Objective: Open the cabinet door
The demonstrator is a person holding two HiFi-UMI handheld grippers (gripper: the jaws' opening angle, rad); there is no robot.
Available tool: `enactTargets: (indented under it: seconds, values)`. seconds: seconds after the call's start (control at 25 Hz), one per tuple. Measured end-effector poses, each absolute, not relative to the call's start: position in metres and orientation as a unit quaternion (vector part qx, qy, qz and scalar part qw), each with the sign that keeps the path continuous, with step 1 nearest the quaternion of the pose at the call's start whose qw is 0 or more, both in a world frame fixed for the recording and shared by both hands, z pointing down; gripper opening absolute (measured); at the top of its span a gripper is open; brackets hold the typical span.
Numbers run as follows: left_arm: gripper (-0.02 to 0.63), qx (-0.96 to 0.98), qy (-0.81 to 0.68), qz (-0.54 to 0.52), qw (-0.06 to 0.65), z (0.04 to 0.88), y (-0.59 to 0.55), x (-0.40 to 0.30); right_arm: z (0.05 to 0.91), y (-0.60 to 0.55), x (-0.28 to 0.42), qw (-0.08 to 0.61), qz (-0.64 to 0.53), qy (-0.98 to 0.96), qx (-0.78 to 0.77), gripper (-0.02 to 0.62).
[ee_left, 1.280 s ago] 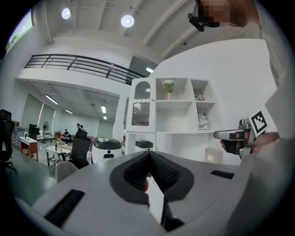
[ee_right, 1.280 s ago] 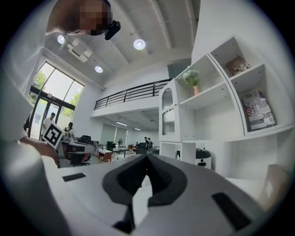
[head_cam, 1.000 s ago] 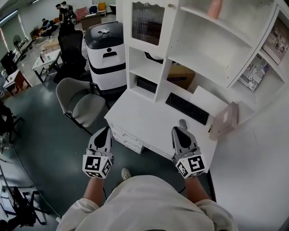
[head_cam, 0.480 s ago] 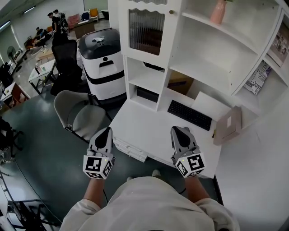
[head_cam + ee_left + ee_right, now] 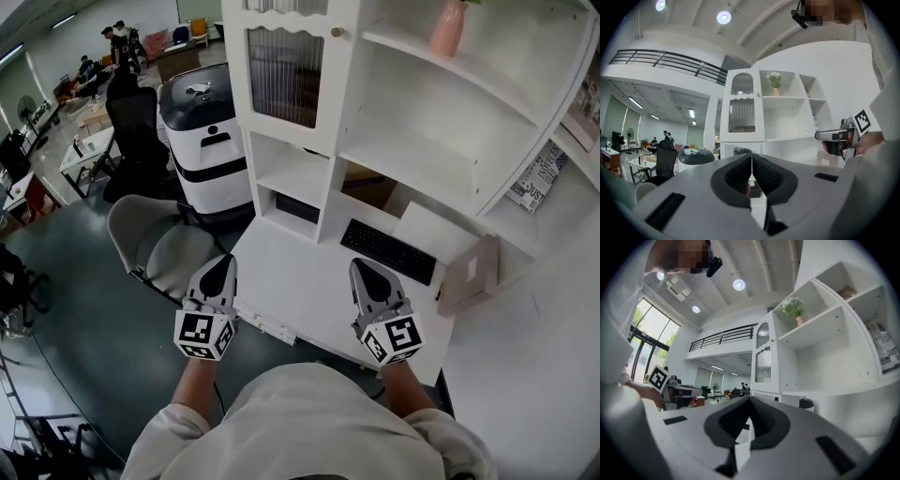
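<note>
The cabinet door (image 5: 284,77) is white-framed ribbed glass at the upper left of the white hutch, and it is closed. Its small round knob (image 5: 336,32) sits at the top right corner. The door (image 5: 741,115) stands straight ahead in the left gripper view, and it (image 5: 763,364) also shows in the right gripper view. My left gripper (image 5: 223,263) hovers level over the desk's front left edge, shut and empty. My right gripper (image 5: 362,268) is over the desk before the keyboard, also shut and empty. Both are well short of the door.
A black keyboard (image 5: 389,251) lies on the white desk (image 5: 300,272). A pink vase (image 5: 447,26) stands on an upper shelf. A grey chair (image 5: 155,239) and a white-and-black machine (image 5: 211,131) stand left of the desk. A beige board (image 5: 472,272) leans at the right.
Both grippers have come forward over the desk toward the hutch, staying side by side and shut. The hutch and its door now sit closer and larger in the head view.
</note>
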State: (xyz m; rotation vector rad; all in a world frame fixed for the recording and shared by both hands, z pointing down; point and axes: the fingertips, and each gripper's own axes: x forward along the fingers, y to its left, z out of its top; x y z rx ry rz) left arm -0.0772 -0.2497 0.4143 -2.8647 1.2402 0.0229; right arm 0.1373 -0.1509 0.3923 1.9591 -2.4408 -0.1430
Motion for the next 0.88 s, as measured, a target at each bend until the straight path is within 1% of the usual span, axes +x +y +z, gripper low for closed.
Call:
enactTargets:
  seconds: [0.16,0.32,0.36,0.44,0.6,0.68,0.88]
  values:
    - [0.020,-0.920,0.392,0.004,0.022,0.399,-0.263,-0.060,0.396,-0.152,0.155,-0.001,-0.038,-0.775,0.631,0.005]
    - [0.073,-0.920,0.392,0.007,0.031,0.381,-0.276,-0.047,0.396,-0.152,0.171,-0.008,-0.042,-0.768,0.639,0.005]
    - [0.091,-0.919,0.393,0.008,0.030,0.377,-0.278,-0.045,0.396,-0.152,0.175,-0.011,-0.042,-0.766,0.641,0.004]
    - [0.159,-0.918,0.395,0.010,0.024,0.373,-0.280,-0.043,0.398,-0.151,0.180,-0.015,-0.039,-0.763,0.645,0.003]
    - [0.231,-0.917,0.399,0.008,0.019,0.371,-0.283,-0.041,0.402,-0.152,0.183,-0.018,-0.032,-0.763,0.645,0.005]
    - [0.245,-0.916,0.401,0.007,0.020,0.369,-0.286,-0.039,0.402,-0.153,0.184,-0.020,-0.033,-0.763,0.645,0.005]
    - [0.245,-0.917,0.398,0.007,0.027,0.362,-0.285,-0.036,0.401,-0.149,0.182,-0.019,-0.033,-0.764,0.644,0.005]
